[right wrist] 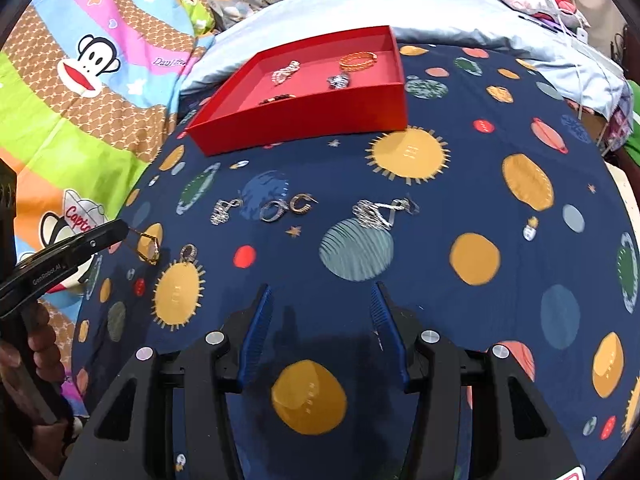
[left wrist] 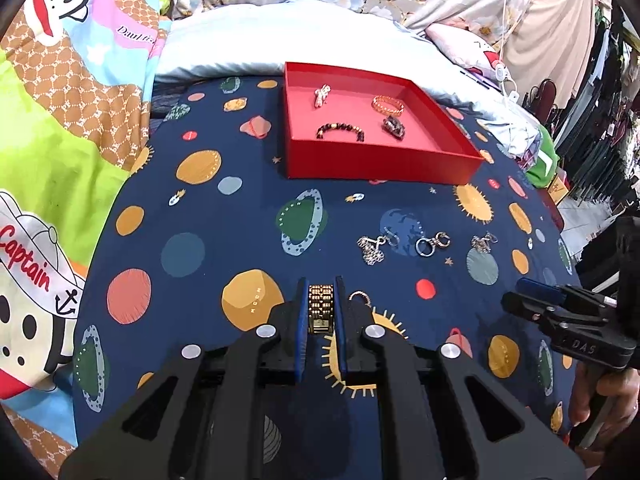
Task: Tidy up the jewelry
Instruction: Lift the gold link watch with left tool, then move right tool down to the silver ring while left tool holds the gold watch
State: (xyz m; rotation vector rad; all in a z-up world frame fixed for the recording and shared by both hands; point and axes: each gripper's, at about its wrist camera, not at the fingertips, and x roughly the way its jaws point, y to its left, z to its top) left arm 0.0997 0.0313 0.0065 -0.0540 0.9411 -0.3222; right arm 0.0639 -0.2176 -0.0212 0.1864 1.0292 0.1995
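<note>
My left gripper (left wrist: 321, 304) is shut on a gold watch (left wrist: 320, 309) and holds it just above the navy planet cloth; from the right wrist view the watch (right wrist: 147, 246) hangs from the left gripper's tip (right wrist: 120, 229). A small ring (left wrist: 361, 297) lies beside it. A red tray (left wrist: 384, 164) at the back holds several bracelets and pieces. Silver earrings (left wrist: 372, 246), rings (left wrist: 432, 243) and another silver piece (left wrist: 483, 242) lie on the cloth between tray and grippers. My right gripper (right wrist: 322, 300) is open and empty, short of the silver piece (right wrist: 378, 212).
The cloth covers a raised surface on a bed. Cartoon-print bedding (left wrist: 60, 128) lies at the left, a light blue pillow (left wrist: 280, 40) behind the tray. Clothes racks (left wrist: 600, 120) stand at the far right.
</note>
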